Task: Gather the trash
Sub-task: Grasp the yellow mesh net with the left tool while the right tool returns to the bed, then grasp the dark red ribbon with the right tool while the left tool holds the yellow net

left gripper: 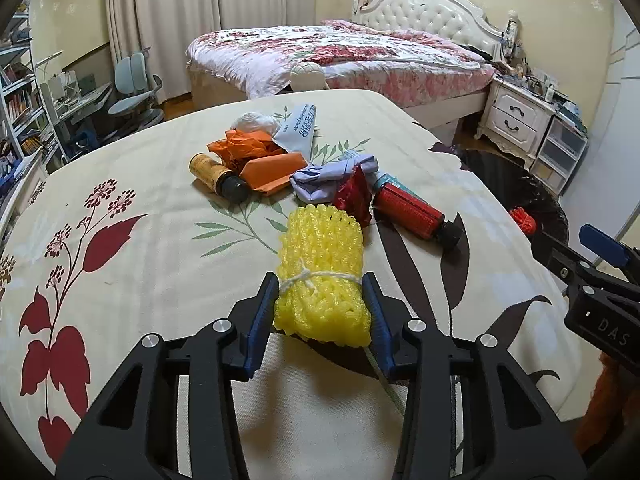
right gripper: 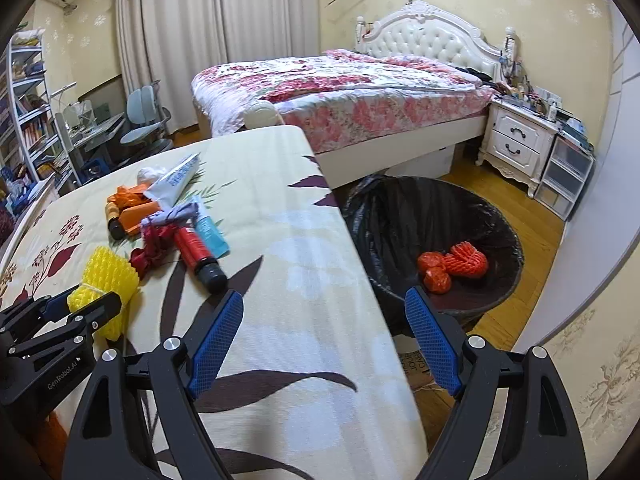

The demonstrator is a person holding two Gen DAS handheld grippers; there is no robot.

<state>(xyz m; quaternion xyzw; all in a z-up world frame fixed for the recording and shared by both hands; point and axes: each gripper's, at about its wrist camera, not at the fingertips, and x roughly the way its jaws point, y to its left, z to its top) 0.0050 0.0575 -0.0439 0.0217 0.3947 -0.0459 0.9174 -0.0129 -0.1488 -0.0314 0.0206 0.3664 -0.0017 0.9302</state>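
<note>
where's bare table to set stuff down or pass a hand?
Free: the tablecloth strip between the red bottle and the edge by the bin, and the near-left cloth beside the yellow foam net. Crowded: the trash cluster around the orange wrapper.

I count one yellow foam net bundle [left gripper: 322, 278] nearest me on the worktop [left gripper: 140, 272], two bottles farther back: a red one [left gripper: 412, 210] and an amber one [left gripper: 214, 174]. Three orange-red pieces [right gripper: 454, 266] lie in the bin [right gripper: 400, 216].
</note>
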